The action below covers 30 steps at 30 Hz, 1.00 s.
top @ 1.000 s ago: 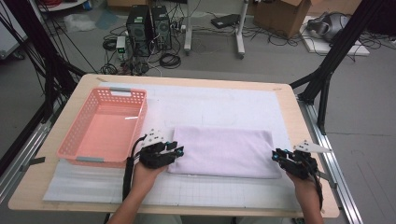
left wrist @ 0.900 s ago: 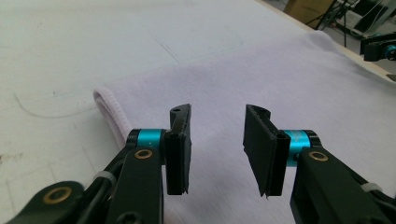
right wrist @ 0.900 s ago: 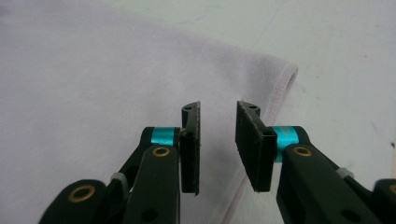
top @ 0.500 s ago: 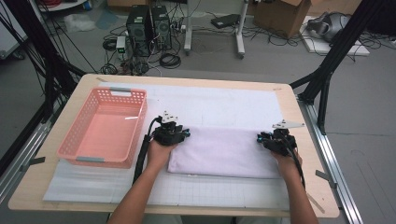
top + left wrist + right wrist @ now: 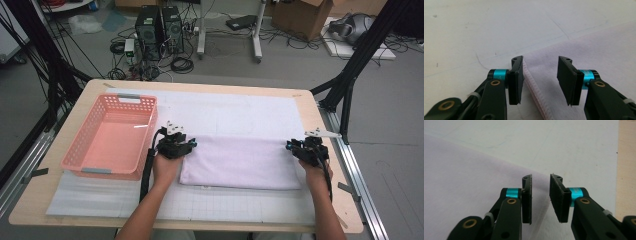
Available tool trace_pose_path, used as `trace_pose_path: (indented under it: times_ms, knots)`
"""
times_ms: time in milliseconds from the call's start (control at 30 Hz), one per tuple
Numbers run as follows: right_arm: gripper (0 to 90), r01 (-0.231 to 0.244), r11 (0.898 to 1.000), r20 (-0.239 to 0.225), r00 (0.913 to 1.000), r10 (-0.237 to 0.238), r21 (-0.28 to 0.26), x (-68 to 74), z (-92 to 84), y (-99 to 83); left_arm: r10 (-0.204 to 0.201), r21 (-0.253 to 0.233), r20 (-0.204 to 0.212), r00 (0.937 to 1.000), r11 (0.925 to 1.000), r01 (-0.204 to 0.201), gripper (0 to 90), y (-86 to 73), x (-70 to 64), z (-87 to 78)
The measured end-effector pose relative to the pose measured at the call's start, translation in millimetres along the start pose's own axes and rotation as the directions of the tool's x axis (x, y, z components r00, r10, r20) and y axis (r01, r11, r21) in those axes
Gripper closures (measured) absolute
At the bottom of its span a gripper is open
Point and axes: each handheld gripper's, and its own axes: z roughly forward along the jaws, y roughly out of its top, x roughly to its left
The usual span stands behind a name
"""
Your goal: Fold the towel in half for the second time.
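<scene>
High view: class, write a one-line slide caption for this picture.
Left gripper and right gripper, jaws open, at the far corners of a folded lilac towel beside a pink basket.

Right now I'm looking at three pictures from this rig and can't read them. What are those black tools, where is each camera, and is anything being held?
No robot arm here: a person holds a two-jaw tool in each hand. The high view looks down from above the person's side of the table. There the left gripper sits at the far left corner of a pale folded towel, and the right gripper at its far right corner. A pink basket stands to the left, on a white mat.

The other two pictures come from cameras riding on the grippers, looking along their black jaws. In the left gripper view the jaws stand apart over the towel's hemmed edge; they have just been opening. In the right gripper view the jaws straddle the towel's corner with a gap showing. Neither is pressing on the towel, so nothing is held.
</scene>
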Motion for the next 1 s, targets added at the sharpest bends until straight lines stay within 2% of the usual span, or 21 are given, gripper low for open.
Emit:
trace_pose_path:
  times_ms: [33,100,167,233,267,333,367,433,467,533,600,633,700,733,867,967,1000]
  knots:
    - [69.8,0.012,1.000,-0.007,0.9999,-0.012,0.001,0.4,-4.4,-1.6,-0.012,0.007,0.025,0.9996,0.9999,0.011,55.3,0.2,1.6,-2.9]
    - [66.6,0.010,1.000,-0.058,0.9983,-0.010,-0.002,2.4,-12.9,-6.7,-0.019,0.000,0.063,0.9979,0.9998,0.019,49.6,0.1,1.1,-9.1]
    - [63.6,0.032,0.999,-0.106,0.9939,-0.031,0.005,7.1,-20.6,-15.1,-0.013,-0.035,0.084,0.9964,0.9993,0.016,49.7,-2.4,-1.8,-16.7]
    - [59.9,0.050,0.999,-0.157,0.9865,-0.046,0.020,12.0,-26.5,-26.2,-0.005,-0.038,0.100,0.9950,0.9992,0.009,49.7,-6.0,-3.2,-22.1]
    - [57.3,0.064,0.997,-0.171,0.9837,-0.057,0.038,14.4,-28.3,-32.0,0.000,-0.024,0.104,0.9946,0.9997,0.003,49.7,-6.9,-3.6,-23.8]
    - [57.6,0.109,0.991,-0.149,0.9840,-0.097,0.073,21.0,-32.1,-43.7,0.008,-0.039,0.109,0.9940,0.9992,-0.004,48.6,-9.8,-4.5,-28.6]
    - [59.1,0.137,0.989,-0.131,0.9830,-0.129,0.060,23.6,-35.6,-48.3,0.016,-0.043,0.110,0.9938,0.9990,-0.011,48.5,-10.6,-5.2,-31.4]
    - [59.9,0.167,0.983,-0.052,0.9852,-0.163,0.072,26.4,-43.6,-51.2,0.017,-0.064,0.124,0.9921,0.9979,-0.009,47.7,-13.7,-6.8,-37.5]
    - [58.3,0.155,0.985,-0.038,0.9875,-0.153,0.071,25.7,-46.7,-51.6,0.016,-0.063,0.136,0.9906,0.9980,-0.008,46.2,-15.7,-8.1,-40.3]
    - [53.3,0.110,0.993,-0.038,0.9933,-0.109,0.036,25.1,-55.2,-52.1,0.005,-0.054,0.153,0.9882,0.9985,0.003,39.6,-21.6,-11.8,-45.4]
    - [48.7,0.065,0.998,-0.051,0.9965,-0.066,-0.026,26.8,-65.9,-53.1,0.025,-0.065,0.168,0.9855,0.9978,-0.015,32.6,-27.6,-15.5,-51.3]
    - [46.0,0.052,0.997,-0.054,0.9971,-0.055,-0.049,28.4,-70.4,-54.0,0.025,-0.080,0.173,0.9846,0.9967,-0.011,29.1,-30.5,-17.3,-54.3]
    - [39.3,0.055,0.996,-0.041,0.9975,-0.057,-0.065,32.3,-77.1,-55.9,0.037,-0.105,0.180,0.9830,0.9943,-0.019,21.0,-33.8,-20.5,-60.6]
    - [36.6,0.056,0.996,-0.041,0.9974,-0.059,-0.075,33.6,-79.7,-57.1,0.044,-0.117,0.195,0.9798,0.9929,-0.021,19.6,-34.8,-21.5,-63.1]
    - [26.3,0.054,0.993,-0.039,0.9975,-0.059,-0.106,34.3,-86.0,-60.0,0.076,-0.142,0.221,0.9723,0.9888,-0.045,19.4,-33.9,-27.6,-69.3]
    - [20.3,0.039,0.992,-0.032,0.9985,-0.043,-0.124,33.7,-86.5,-60.3,0.103,-0.155,0.203,0.9737,0.9854,-0.072,19.4,-36.6,-31.0,-72.6]
    - [19.7,0.050,0.990,-0.030,0.9981,-0.054,-0.130,33.5,-86.4,-60.1,0.111,-0.152,0.197,0.9743,0.9850,-0.081,19.5,-38.2,-31.6,-73.2]
